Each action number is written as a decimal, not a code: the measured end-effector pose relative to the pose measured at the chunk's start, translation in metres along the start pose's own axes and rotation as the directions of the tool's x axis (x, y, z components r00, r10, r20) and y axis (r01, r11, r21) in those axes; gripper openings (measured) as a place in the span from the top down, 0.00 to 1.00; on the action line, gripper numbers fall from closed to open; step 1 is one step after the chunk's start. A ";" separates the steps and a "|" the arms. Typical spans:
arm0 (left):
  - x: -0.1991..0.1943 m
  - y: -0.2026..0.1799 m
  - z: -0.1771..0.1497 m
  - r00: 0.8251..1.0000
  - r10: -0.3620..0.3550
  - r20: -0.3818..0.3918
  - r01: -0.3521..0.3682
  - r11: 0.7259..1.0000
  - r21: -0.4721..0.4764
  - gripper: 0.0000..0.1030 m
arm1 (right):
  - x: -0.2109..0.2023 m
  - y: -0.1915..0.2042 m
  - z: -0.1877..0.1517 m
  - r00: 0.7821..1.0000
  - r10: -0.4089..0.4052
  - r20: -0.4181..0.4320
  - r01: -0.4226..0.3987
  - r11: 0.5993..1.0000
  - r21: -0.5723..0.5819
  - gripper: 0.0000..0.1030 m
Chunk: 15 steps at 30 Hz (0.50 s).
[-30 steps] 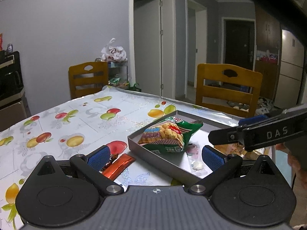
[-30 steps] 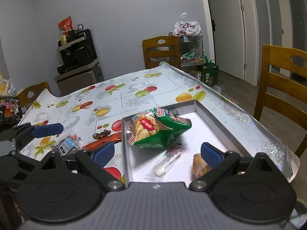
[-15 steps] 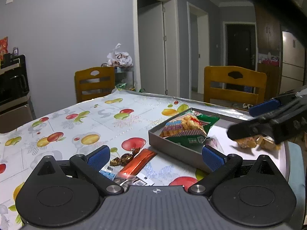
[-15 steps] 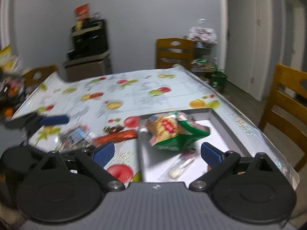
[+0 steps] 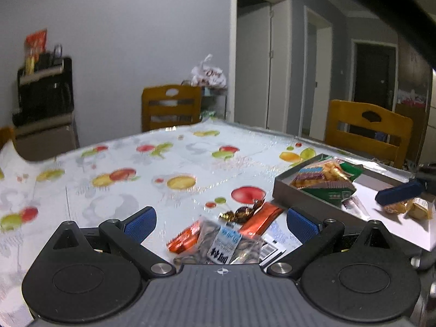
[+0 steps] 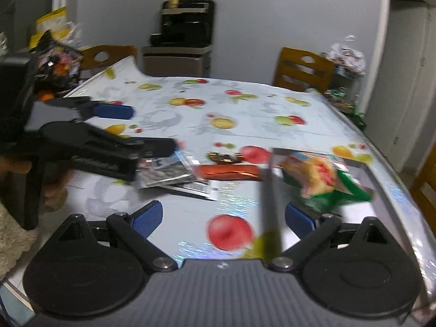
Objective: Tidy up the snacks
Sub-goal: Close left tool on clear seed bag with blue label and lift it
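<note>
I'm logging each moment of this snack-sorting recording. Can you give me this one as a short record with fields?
surface: table with a fruit-print cloth
container: grey tray near the right edge
in tray: green snack bag, small clear packet, gold-wrapped sweets
outside tray: seed packet, orange bar, dark wrapped sweets, all left of the tray
left gripper: open, holding nothing, over the loose snacks
right gripper: open, holding nothing, at the tray's left wall
image quality: right wrist view is motion-blurred
</note>
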<state>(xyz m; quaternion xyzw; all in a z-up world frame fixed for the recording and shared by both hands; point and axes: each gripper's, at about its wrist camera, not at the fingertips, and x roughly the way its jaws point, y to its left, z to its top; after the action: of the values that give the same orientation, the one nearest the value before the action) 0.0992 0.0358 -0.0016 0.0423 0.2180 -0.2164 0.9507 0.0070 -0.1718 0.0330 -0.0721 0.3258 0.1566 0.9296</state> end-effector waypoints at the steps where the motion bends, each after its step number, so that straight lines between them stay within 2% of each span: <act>1: 0.003 0.001 -0.002 1.000 -0.002 -0.015 0.002 1.000 -0.004 0.00 | 0.004 0.005 0.002 1.000 0.015 -0.007 -0.015 1.000 -0.007 0.05; 4: 0.013 0.003 -0.007 0.999 -0.002 -0.052 0.001 1.000 -0.025 0.00 | 0.012 0.012 0.005 0.999 0.037 -0.021 -0.037 0.999 -0.018 0.05; 9: 0.020 0.003 -0.015 0.999 0.029 -0.046 -0.030 0.999 -0.011 0.00 | 0.019 0.006 0.004 0.999 0.028 -0.033 -0.028 1.000 -0.004 0.05; 15: 0.027 -0.005 -0.019 0.998 0.033 -0.054 -0.029 0.998 0.059 0.11 | 0.028 0.000 0.004 0.998 0.040 -0.057 -0.039 0.999 0.019 0.05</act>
<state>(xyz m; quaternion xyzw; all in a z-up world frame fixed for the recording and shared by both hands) 0.1113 0.0241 -0.0305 0.0794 0.2371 -0.2066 0.9459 0.0300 -0.1644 0.0190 -0.0616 0.3553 0.1699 0.9171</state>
